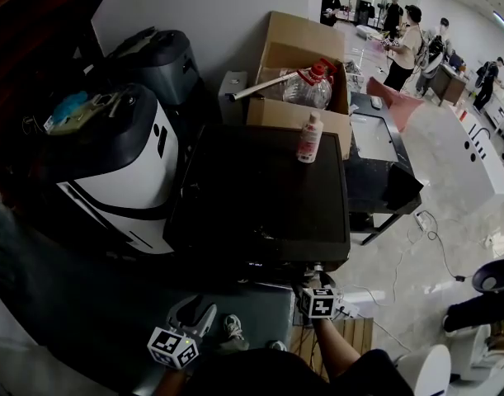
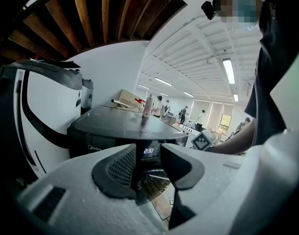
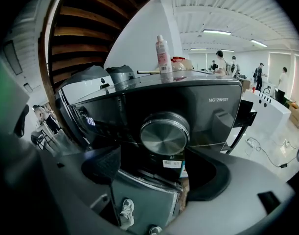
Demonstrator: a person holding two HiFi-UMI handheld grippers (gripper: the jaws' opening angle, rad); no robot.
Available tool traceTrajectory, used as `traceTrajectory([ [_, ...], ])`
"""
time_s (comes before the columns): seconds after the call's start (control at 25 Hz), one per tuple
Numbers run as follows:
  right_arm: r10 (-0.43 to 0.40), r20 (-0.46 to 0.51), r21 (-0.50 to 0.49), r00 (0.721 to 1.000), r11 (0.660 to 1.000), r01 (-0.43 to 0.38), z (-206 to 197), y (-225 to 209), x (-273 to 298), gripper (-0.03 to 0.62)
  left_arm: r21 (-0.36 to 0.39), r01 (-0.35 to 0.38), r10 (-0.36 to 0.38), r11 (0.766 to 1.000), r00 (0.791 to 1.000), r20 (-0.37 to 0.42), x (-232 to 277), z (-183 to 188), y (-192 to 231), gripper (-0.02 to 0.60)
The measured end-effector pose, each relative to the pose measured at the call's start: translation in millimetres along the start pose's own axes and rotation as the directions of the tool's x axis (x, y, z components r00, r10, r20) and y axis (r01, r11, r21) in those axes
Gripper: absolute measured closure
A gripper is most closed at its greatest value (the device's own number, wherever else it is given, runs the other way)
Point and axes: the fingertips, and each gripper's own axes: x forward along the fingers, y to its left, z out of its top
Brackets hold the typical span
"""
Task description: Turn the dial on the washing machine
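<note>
The washing machine (image 1: 260, 190) is a dark box with a glossy black top. Its round brushed-metal dial (image 3: 165, 132) fills the middle of the right gripper view, on the front panel. My right gripper (image 3: 156, 169) is open right in front of the dial, one jaw on each side and slightly below it, not touching it. In the head view the right gripper (image 1: 317, 290) sits at the machine's front edge. My left gripper (image 1: 194, 320) hangs open lower left, away from the panel. Between the left gripper's (image 2: 148, 168) jaws the lit display (image 2: 148, 151) shows.
A pink-and-white bottle (image 1: 308, 137) stands on the machine's top at the back. Behind it is a cardboard box (image 1: 301, 64) holding a big plastic jug. A white appliance (image 1: 124, 163) stands close on the left. A black table (image 1: 383, 180) and several people are on the right.
</note>
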Motion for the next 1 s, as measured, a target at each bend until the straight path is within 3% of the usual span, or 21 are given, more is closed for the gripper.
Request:
traceTrajectory([
  [0.48, 0.038, -0.034, 0.038, 0.999, 0.999, -0.037, -8.8, 5.7, 7.6, 0.209, -0.001, -0.029, 0.029, 1.000, 1.000, 0.000, -8.0, 0.5, -0.8, 0.431],
  [1.0, 0.008, -0.011, 0.031, 1.000, 0.999, -0.007, -6.0, 1.3, 0.0, 0.209, 0.003, -0.045, 0.045, 0.999, 0.999, 0.014, -13.8, -1.6, -0.2, 0.431],
])
